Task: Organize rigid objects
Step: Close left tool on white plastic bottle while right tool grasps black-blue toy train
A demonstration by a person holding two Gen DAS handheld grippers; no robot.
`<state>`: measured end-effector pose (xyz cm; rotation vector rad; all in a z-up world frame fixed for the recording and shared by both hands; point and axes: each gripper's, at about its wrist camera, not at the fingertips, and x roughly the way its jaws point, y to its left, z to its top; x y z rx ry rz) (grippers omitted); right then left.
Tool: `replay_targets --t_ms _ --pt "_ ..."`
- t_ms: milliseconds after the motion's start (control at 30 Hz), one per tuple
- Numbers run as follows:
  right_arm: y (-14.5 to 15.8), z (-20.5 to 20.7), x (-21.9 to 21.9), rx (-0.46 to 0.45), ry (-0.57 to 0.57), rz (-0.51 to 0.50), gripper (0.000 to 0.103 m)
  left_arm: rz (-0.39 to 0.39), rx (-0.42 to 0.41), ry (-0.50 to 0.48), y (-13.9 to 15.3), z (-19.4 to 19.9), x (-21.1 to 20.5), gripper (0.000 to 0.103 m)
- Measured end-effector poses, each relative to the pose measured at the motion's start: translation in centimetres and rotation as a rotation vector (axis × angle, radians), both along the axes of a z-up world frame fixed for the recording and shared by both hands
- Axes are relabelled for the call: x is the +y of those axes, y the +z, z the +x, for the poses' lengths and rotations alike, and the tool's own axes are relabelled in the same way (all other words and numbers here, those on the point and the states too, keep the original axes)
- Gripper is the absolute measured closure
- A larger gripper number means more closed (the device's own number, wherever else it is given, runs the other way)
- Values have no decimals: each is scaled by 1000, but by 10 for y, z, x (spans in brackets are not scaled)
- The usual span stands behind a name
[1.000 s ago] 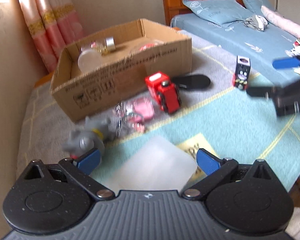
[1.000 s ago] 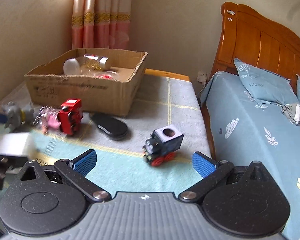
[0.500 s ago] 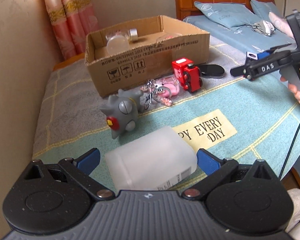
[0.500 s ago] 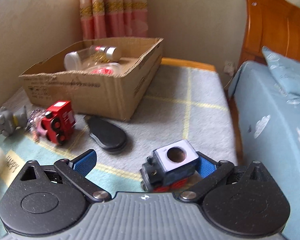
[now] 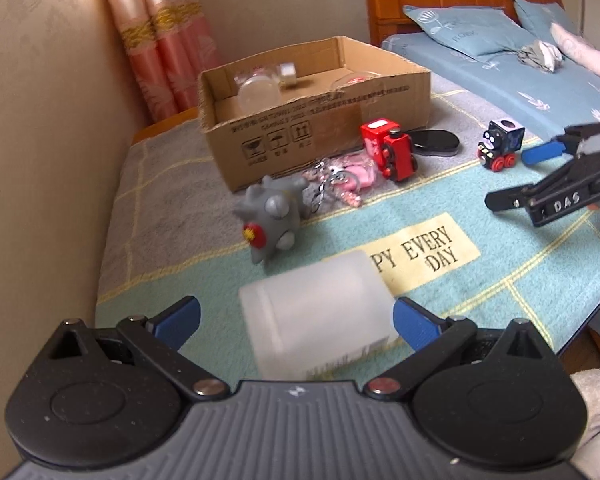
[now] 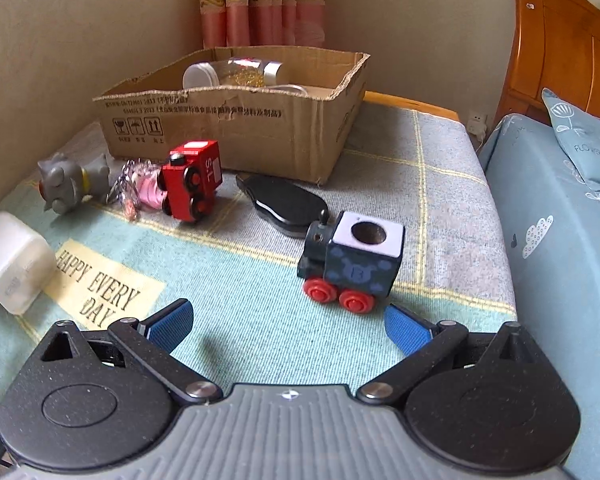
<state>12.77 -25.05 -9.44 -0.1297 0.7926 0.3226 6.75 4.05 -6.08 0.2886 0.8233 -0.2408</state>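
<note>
Nearest to me, my left gripper (image 5: 296, 318) has its blue fingers spread wide around a white plastic jar (image 5: 316, 314) lying on its side on the teal mat (image 5: 500, 264); the right pad sits just at the jar's edge, though blur keeps me from telling whether it touches. My right gripper (image 6: 287, 322) is equally wide open and holds nothing, with the dark blue toy train (image 6: 354, 262) standing just beyond its fingertips, nearer the right finger.

Past the jar, the mat carries a yellow patch reading "HAPPY EVERY DAY" (image 6: 100, 288). Beyond that lies a grey toy figure (image 5: 274, 216), then a tangle of pink keychains (image 5: 348, 178), touching the red toy train (image 5: 390, 152). A flat black case (image 6: 286, 204) rests between the two trains, just in front of the cardboard box (image 5: 320, 120).

The box stands open and holds a clear jar with a white lid (image 6: 228, 74). Furthest off are pink curtains (image 6: 260, 0) and a bed with blue bedding (image 5: 500, 52).
</note>
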Motion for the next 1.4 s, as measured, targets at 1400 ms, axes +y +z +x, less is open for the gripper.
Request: replay_targets --t_ms 1400 --pt "-9 10 9 -50 -52 -15 0 -143 106 -55 -47 48 -12 0"
